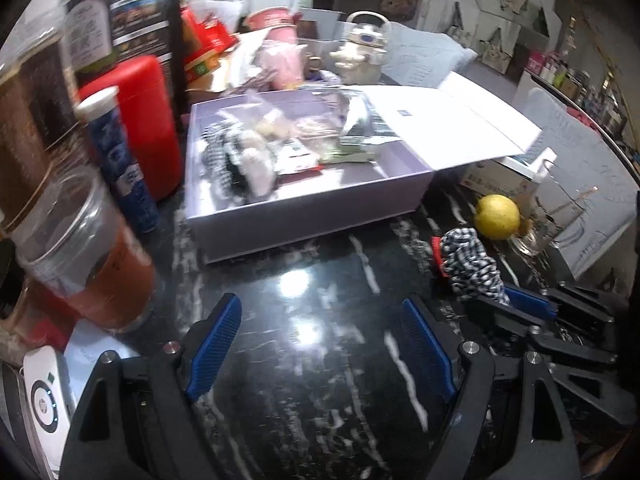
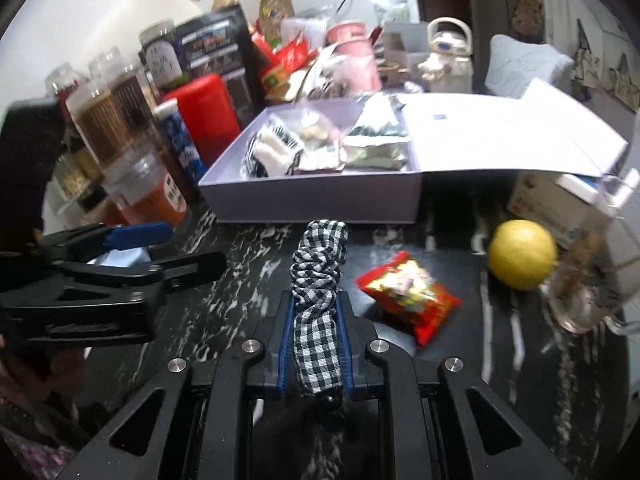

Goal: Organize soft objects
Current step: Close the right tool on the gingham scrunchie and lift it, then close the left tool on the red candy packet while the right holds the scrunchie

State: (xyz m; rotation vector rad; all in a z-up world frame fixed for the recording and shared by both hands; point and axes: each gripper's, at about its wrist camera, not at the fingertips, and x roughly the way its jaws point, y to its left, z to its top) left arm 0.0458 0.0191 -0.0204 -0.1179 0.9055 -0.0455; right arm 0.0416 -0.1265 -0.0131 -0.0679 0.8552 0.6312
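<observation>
a black-and-white checked scrunchie (image 2: 318,280) is pinched between the blue pads of the right gripper (image 2: 316,312), whose jaws are closed tight on its lower part; the rest of the fabric sticks out forward over the dark marbled countertop (image 2: 248,248). in the left wrist view the same scrunchie (image 1: 472,264) shows at the right, held at the tip of the right gripper (image 1: 516,300).

just beside it on the counter lies a red snack packet (image 2: 410,294), and farther right a yellow lemon (image 2: 522,254) next to a clear glass (image 2: 584,300).

ahead stands an open lilac box (image 2: 316,200) with its white lid (image 2: 512,136) folded back to the right. inside it are another checked soft item (image 2: 272,150) and silver foil pouches (image 2: 376,140).

the left gripper (image 1: 320,344) hovers over bare counter in front of the box, its jaws spread wide with nothing between them. left of the box stand a red canister (image 1: 150,124), a blue tube (image 1: 124,168) and clear jars (image 1: 92,256).
</observation>
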